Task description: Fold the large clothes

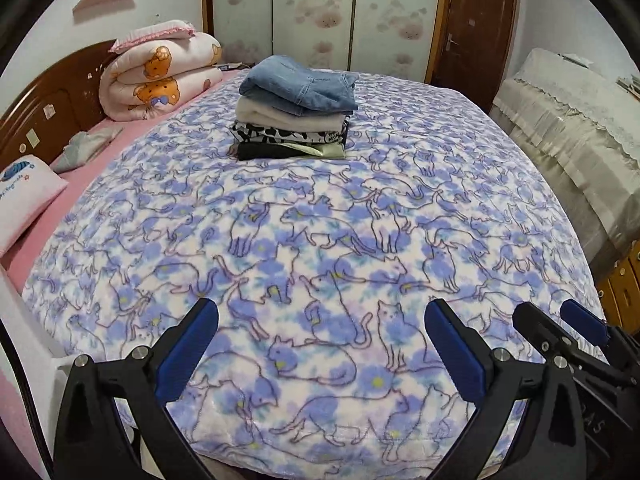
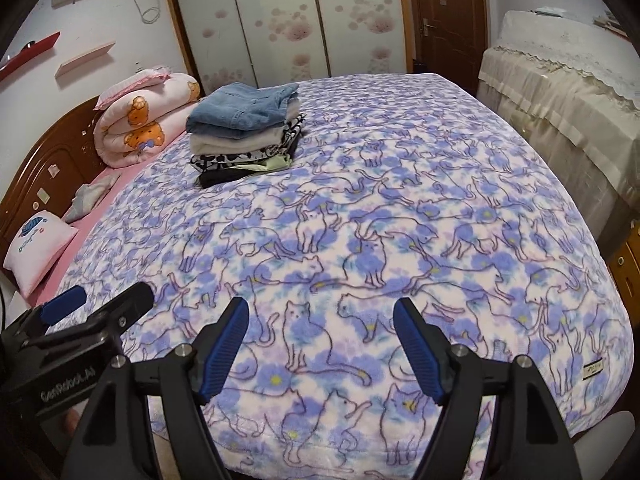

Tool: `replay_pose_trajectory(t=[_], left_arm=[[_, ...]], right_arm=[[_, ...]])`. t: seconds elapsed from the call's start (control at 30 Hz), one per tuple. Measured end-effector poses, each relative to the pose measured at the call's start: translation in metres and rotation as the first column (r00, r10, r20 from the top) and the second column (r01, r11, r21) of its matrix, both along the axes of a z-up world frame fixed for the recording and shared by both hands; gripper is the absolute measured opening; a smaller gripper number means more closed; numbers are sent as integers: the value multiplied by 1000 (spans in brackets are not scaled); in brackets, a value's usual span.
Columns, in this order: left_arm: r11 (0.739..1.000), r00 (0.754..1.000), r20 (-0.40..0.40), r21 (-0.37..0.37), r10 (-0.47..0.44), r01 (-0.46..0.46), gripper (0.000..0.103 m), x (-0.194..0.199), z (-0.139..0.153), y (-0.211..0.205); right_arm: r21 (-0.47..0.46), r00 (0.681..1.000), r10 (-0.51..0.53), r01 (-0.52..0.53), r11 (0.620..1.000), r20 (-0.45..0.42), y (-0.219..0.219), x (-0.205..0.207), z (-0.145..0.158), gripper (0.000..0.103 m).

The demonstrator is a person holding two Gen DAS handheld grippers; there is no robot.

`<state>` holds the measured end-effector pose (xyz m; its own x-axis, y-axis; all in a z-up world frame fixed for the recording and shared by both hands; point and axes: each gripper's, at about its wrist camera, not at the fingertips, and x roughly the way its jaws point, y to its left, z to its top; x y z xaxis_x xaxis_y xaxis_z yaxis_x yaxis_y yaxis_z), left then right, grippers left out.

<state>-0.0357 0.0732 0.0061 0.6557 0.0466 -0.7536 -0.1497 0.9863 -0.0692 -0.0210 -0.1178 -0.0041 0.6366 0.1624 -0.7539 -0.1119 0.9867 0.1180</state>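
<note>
Clothes (image 1: 294, 110), folded and stacked, sit far up the bed (image 1: 320, 240) from us, well apart from both tools, on a blanket printed with blue cats. Denim lies on top of the stack, then a cream piece, a black-and-white patterned one, a pale green one and a black one at the bottom.

Going from the left, we see a pink pillow (image 1: 24, 196) by the wooden headboard (image 1: 48, 108), and behind it a rolled pink quilt with bears (image 1: 160, 72). Our left gripper (image 1: 322, 316) hovers over the near edge of the blanket, its blue-padded fingers (image 1: 188, 344) spread wide with only blanket showing between them. Just beside it, our right gripper (image 2: 322, 312) hangs over the same near edge, its fingers (image 2: 224, 340) likewise wide apart and gripping nothing. At the far right stands a piece of furniture under a lace cover (image 2: 560, 80).
</note>
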Motion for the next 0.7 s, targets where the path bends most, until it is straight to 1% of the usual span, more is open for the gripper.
replay_pose_trajectory(t=[0.17, 0.33, 0.5, 0.7], left_arm=[[1000, 1000, -6, -3, -11, 11, 102, 0, -2, -4], [999, 999, -16, -11, -30, 30, 102, -1, -6, -10], [999, 999, -24, -28, -37, 36, 102, -3, -9, -9], [999, 998, -40, -31, -41, 40, 102, -2, -13, -8]], right_arm=[[1, 1000, -24, 24, 1000, -14, -4, 0, -4, 75], [11, 998, -41, 42, 999, -48, -7, 0, -10, 75], [3, 998, -48, 48, 999, -42, -7, -1, -11, 75], [-1, 997, -53, 53, 999, -55, -7, -1, -13, 75]])
